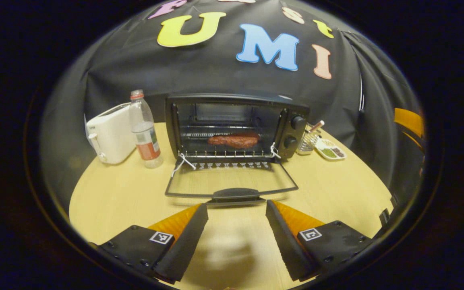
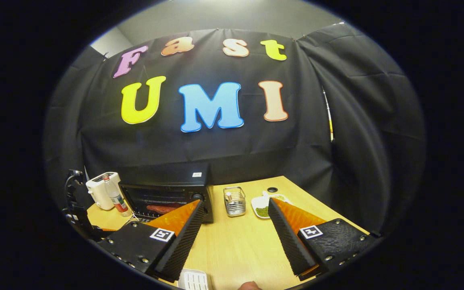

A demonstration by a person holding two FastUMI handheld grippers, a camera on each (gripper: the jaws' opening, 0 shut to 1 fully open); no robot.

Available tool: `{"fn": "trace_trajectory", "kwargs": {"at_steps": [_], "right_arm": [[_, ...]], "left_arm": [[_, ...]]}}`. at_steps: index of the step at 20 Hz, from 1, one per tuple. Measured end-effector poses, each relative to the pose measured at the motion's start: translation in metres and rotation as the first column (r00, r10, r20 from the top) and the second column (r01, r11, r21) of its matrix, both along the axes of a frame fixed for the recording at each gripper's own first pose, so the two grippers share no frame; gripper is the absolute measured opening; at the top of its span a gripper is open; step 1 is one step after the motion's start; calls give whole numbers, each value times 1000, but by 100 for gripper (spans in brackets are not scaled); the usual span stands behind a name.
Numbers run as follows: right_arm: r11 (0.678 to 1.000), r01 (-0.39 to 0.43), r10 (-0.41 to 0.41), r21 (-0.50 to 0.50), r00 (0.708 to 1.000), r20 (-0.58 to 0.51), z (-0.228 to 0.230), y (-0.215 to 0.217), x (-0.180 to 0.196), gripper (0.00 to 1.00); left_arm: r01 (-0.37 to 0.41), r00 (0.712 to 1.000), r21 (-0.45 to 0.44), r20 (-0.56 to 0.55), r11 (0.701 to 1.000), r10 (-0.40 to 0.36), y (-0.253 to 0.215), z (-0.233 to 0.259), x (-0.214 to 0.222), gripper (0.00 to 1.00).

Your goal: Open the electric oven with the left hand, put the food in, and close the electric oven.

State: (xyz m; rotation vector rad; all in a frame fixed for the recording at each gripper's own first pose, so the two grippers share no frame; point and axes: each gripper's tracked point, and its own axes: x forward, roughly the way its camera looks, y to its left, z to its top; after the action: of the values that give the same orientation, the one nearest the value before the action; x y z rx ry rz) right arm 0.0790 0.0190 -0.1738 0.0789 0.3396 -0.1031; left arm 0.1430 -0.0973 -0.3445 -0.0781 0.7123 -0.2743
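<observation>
The black electric oven (image 1: 288,117) stands at the back of the wooden table with its glass door (image 1: 232,183) folded down flat. A reddish piece of food (image 1: 234,140) lies on the rack inside. My left gripper (image 1: 237,209) is open just in front of the door's handle (image 1: 235,194), holding nothing. In the right gripper view the oven (image 2: 167,189) sits at the left with the food (image 2: 162,209) visible inside. My right gripper (image 2: 236,205) is open and empty over the table, to the right of the oven. The other gripper (image 2: 73,209) shows at the far left.
A white toaster (image 1: 111,135) and a plastic bottle (image 1: 145,131) stand left of the oven. A wire basket (image 1: 308,141) and a white dish of seasonings (image 1: 330,151) sit to its right. A white ridged object (image 2: 193,280) lies at the table's near edge.
</observation>
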Motion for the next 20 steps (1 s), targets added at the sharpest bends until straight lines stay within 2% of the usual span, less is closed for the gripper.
{"fn": "trace_trajectory", "kwargs": {"at_steps": [7, 8, 14, 20], "right_arm": [[995, 88, -88, -50, 996, -8, 10, -36, -29, 98], [993, 97, -98, -62, 995, -9, 11, -40, -32, 98], [986, 140, -143, -92, 990, -22, 12, -55, -47, 98], [986, 137, -139, -96, 990, -17, 15, -55, -53, 98]], "left_arm": [[-3, 992, 27, -129, 1000, 6, -13, -48, 0, 100], [-3, 991, 34, -137, 999, 8, -14, -54, 1, 98], [-7, 986, 58, -166, 998, 17, -14, -73, 15, 100], [-28, 991, 89, -125, 996, 39, -13, -76, 28, 98]]}}
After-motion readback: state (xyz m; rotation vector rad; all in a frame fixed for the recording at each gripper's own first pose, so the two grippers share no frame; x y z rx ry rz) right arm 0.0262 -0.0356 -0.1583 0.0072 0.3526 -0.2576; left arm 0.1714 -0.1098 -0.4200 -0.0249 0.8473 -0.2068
